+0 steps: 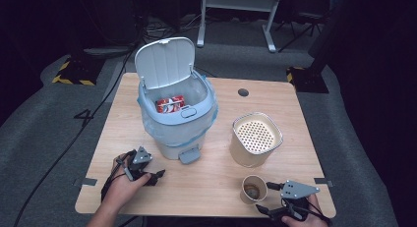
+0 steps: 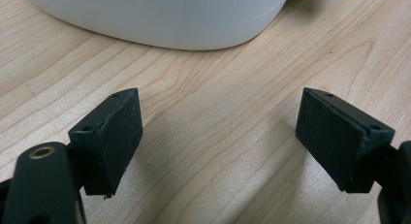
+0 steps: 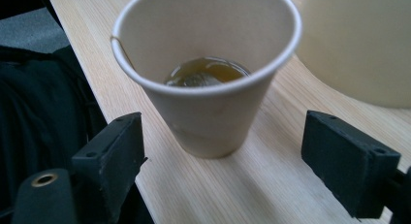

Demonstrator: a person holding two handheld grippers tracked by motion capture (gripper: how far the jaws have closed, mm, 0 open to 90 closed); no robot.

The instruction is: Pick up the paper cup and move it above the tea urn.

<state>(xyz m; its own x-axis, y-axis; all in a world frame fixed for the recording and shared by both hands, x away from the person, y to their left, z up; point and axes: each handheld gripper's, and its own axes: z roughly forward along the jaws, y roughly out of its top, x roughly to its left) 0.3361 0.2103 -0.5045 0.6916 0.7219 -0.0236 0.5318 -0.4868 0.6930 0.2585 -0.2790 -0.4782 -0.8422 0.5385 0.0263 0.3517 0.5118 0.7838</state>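
The left gripper (image 1: 160, 175) rests low on the table near its front left edge, jaws spread wide with only bare wood between them. The right gripper (image 1: 263, 197) sits at the front right edge, jaws wide too, the paper cup (image 1: 253, 188) just ahead of them and untouched. In the right gripper view the cup (image 3: 213, 78) stands upright between the two pads, clear of both, with brown liquid at its bottom.

The wooden table (image 1: 206, 183) has open room between the two grippers and along its left side; behind it lie grey floor, cables and a dark room with a white stand's legs. The white pedal bin (image 1: 177, 109) stands left of centre, lid (image 1: 164, 60) tipped up, a clear liner folded over its rim. A red-and-white packet (image 1: 170, 103) lies inside; its print is too small to read. The beige container (image 1: 255, 138) with a perforated top stands right of the bin, just behind the cup. The bin's pedal (image 1: 189, 156) points toward the left gripper.
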